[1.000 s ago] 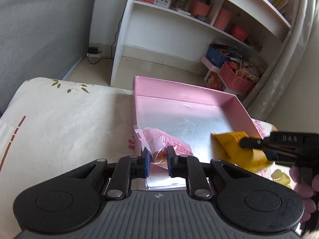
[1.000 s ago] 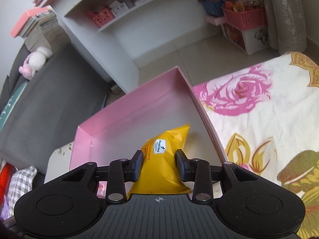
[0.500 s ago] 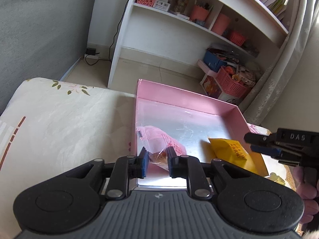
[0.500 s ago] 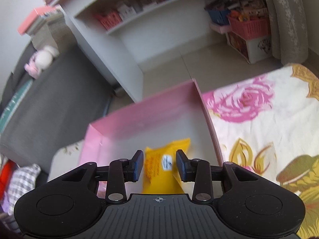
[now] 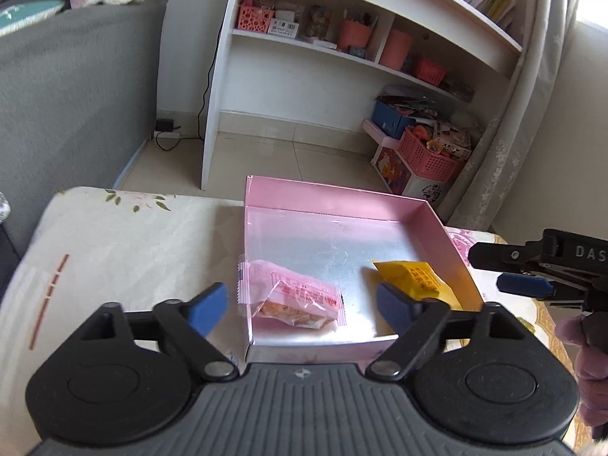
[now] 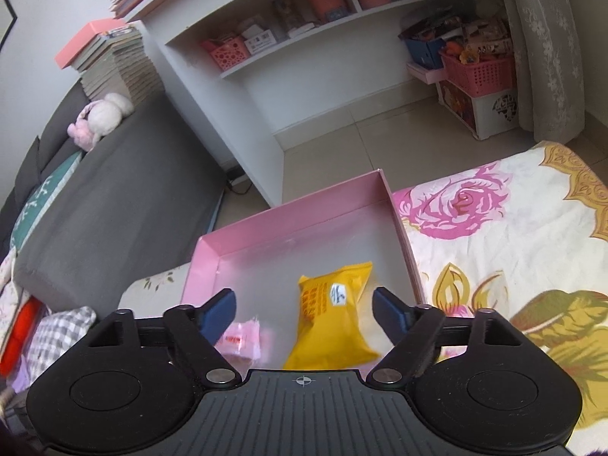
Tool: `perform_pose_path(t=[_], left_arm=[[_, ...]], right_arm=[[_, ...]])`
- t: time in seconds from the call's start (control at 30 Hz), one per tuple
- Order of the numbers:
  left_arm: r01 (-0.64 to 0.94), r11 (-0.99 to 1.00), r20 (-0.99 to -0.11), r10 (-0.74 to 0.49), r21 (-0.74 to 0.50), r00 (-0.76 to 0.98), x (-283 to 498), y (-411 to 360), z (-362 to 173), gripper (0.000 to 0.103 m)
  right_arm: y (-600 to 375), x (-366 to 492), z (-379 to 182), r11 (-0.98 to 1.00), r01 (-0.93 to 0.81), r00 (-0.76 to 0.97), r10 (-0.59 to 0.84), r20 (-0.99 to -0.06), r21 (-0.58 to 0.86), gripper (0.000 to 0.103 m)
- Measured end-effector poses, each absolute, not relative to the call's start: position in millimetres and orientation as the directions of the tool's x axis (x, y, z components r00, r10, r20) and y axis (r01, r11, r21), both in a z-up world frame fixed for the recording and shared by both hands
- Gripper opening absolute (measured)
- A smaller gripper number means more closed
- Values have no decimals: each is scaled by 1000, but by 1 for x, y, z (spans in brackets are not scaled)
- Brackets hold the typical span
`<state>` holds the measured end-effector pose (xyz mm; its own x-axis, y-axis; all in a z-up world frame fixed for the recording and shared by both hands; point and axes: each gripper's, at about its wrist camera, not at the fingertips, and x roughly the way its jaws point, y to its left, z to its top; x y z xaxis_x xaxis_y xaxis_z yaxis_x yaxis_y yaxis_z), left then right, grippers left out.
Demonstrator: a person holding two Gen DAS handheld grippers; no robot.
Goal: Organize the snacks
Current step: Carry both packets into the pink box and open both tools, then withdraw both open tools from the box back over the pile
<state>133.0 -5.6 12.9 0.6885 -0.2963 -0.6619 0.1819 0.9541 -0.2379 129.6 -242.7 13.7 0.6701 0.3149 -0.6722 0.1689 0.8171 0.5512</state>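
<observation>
1. Snacks first: two packets lie inside the pink box [image 5: 342, 205], which sits on the flowered cloth [image 5: 125, 243]. The pink packet [image 5: 292, 296] lies at the box's left front, flat on the silvery floor. The yellow packet [image 5: 414, 281] lies at the right front, close to the right wall.
2. My left gripper [image 5: 302, 304] hangs over the near edge of the box, jaws spread wide, holding nothing; the pink packet lies between and below them.
3. My right gripper [image 6: 304, 311] is likewise spread wide and empty, with the yellow packet lying below it.
4. Progress, as I judge it: both packets I can see are boxed. I see no loose snack on the cloth in either view, so the task looks near its end, unless more lie out of frame.
5. The left wrist view shows the whole pink packet and the right gripper from the side, at the box's right.
6. The right wrist view shows the yellow packet's label and the rose-printed cloth right of the box; the pink packet is mostly hidden there.
</observation>
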Motion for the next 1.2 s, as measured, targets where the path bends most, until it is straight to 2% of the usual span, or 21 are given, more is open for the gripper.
perform_pose_path(t=[0.17,0.33,0.7,0.87,1.2], left_arm=[[173,966,-669,-259,-194,696,114,0,21,98],[148,975,-689,-223,-167,690,98,7,24,102],[155,980,-682,-196,-121,705,57,29,16,103],[181,981,-688,-177,-68,704,46,38,9,103],[226,972,-694,-207,-66,689,24,57,-9,103]], right_arm=[[-238,106,30,826,141,676,322,-663,546,90],[-231,82,37,838,134,671,316,-670,530,93],[-214,39,30,870,78,671,315,-671,486,97],[-199,22,22,900,20,662,315,-680,436,97],[-159,-16,8,908,-155,648,390,-654,388,97]])
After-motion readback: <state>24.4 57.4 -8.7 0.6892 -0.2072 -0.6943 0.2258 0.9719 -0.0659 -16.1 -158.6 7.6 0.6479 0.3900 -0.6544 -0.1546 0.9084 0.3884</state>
